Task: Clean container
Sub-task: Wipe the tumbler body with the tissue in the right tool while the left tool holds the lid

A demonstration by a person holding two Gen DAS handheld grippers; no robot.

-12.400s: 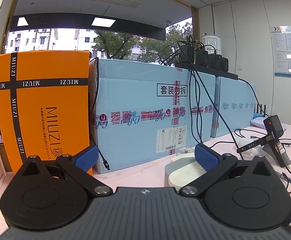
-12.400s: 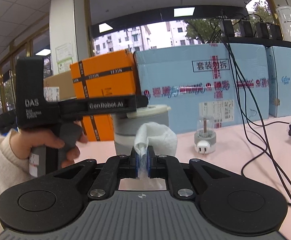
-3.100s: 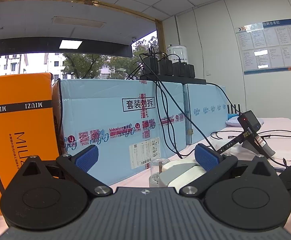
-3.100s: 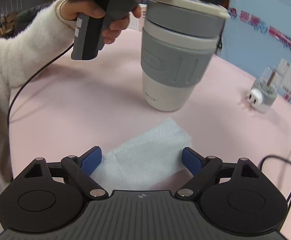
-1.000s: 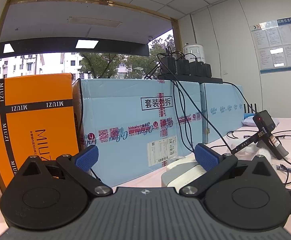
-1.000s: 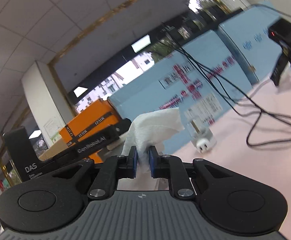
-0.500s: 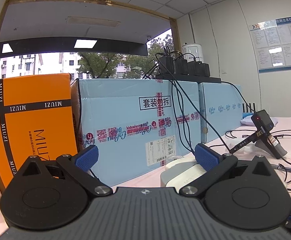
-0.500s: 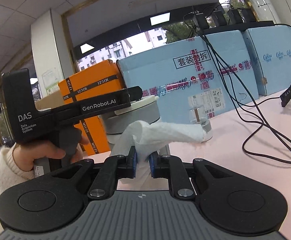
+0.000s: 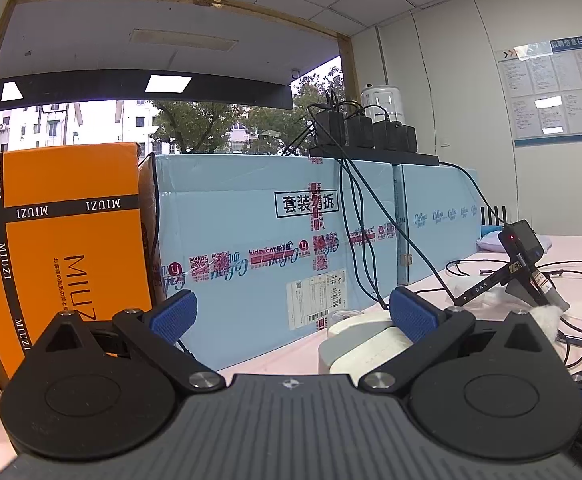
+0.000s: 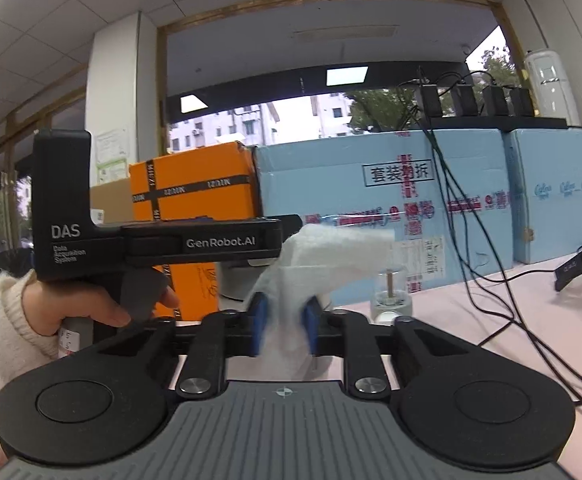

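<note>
The right tongs [image 10: 282, 330] are clenched on a white wipe [image 10: 323, 256], raised level toward the container [image 9: 365, 346]. The left tongs [image 9: 291, 316] are spread wide around that container, seemingly steadying it on the pink tabletop [image 10: 511, 312] for wiping.

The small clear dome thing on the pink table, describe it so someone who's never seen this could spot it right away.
Find the long pale-blue carton along the back of the pink table. In front of it, below its white shipping label, stands the small clear dome on a grey base, with a thin stick upright inside. It is the only see-through thing there, unlike the black cables beside it.
</note>
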